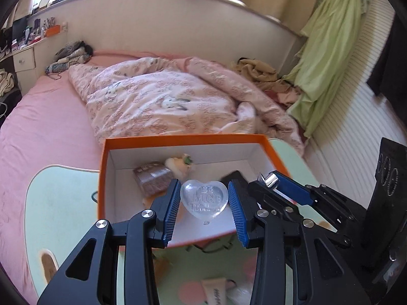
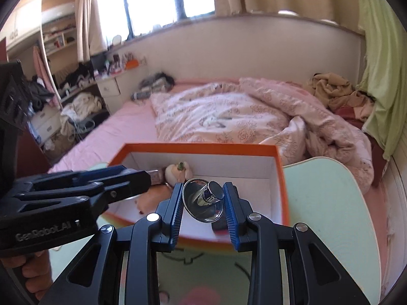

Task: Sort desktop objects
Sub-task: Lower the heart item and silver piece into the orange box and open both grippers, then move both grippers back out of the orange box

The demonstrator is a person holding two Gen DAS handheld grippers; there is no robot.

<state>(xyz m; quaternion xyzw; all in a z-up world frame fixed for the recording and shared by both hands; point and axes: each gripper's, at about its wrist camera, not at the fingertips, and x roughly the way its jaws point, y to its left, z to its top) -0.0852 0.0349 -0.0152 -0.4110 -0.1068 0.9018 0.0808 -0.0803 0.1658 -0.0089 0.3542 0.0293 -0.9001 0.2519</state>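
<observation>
Two small things hang over the orange box [image 1: 178,139], each clamped in a gripper. Our left gripper [image 1: 204,198] pinches a clear heart [image 1: 203,199] of glassy plastic between its ribbed blue pads; the raised lettering reads "BE MINE", and a lower line is too small to make out. Our right gripper [image 2: 203,200] squeezes a shiny chrome piece [image 2: 203,200], a round dish with a short cylinder rising from its middle; what it is we cannot tell.

The box is cardboard, orange outside and white inside, and stands on the pale green worktop [image 1: 63,198]. On its floor lie a brown patterned packet [image 1: 152,180], a cream plush toy [image 1: 179,165] and a black thing [image 1: 234,178], all partly hidden behind the fingers. In the right wrist view the left gripper's body reads "GenRobot_AI", and part of a hand [image 2: 33,272] shows beneath it, cut off by the frame.

Beyond the box lies a bed [image 1: 38,127] with a pink sheet and a rumpled floral quilt [image 1: 157,96].
</observation>
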